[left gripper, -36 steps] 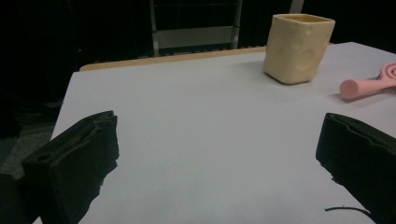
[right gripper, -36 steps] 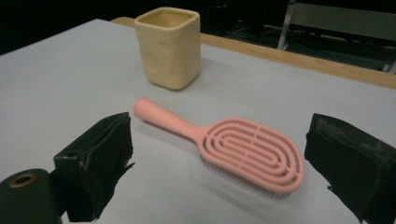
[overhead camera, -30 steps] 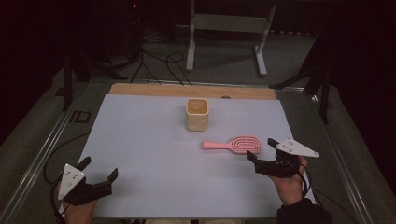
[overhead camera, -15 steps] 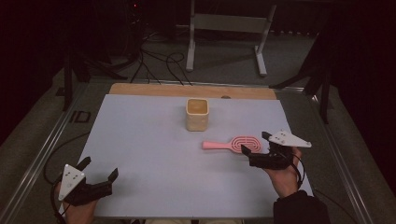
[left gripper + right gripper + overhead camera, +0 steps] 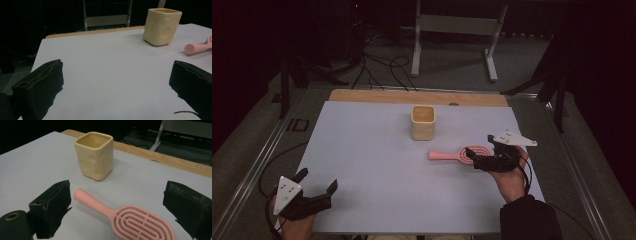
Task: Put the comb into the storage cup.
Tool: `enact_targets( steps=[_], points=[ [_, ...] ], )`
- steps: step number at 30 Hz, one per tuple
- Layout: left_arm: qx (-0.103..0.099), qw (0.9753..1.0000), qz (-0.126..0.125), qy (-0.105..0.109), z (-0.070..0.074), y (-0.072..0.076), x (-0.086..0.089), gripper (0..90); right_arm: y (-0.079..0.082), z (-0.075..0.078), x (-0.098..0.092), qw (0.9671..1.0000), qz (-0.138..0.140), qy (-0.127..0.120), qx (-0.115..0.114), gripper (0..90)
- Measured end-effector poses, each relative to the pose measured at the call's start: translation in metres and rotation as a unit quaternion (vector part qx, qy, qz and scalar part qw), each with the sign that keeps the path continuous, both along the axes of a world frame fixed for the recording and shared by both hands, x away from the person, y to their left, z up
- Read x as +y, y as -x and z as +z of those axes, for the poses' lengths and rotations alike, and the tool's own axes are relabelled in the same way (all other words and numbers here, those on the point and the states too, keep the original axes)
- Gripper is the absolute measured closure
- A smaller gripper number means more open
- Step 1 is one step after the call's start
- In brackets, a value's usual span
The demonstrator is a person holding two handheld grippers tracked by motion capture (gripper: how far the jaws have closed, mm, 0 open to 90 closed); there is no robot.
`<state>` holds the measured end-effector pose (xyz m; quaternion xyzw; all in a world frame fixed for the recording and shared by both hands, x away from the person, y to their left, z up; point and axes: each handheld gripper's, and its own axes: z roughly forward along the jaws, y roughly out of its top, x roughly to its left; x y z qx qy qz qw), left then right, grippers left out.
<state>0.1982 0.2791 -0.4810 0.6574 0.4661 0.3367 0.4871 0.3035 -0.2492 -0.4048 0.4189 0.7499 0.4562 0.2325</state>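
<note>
My right tool (image 5: 476, 156), jaws wide, straddles the pink brush (image 5: 125, 218) lying just in front of the yellow cup (image 5: 423, 122) on the counter (image 5: 362, 150). Judged next: lower and close on the brush head. My left tool (image 5: 317, 187) waits open, well away from the cup. No writing legible.

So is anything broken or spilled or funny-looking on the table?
Nothing is broken or spilled. The yellow cup stands upright; its sides look dimpled, which seems to be its shape, not damage. The pink hairbrush lies flat, whole, with the right gripper open around its head. The left gripper is open over bare table.
</note>
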Motion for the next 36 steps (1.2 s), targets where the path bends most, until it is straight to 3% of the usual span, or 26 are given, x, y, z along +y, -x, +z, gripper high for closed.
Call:
enact_targets(
  steps=[36],
  points=[
    [-0.001,1.0,0.0,0.003,-0.001,-0.001,0.001,0.0,-0.039,-0.007,0.032,0.9995,0.006,0.011,0.029,7.8]
  ],
)
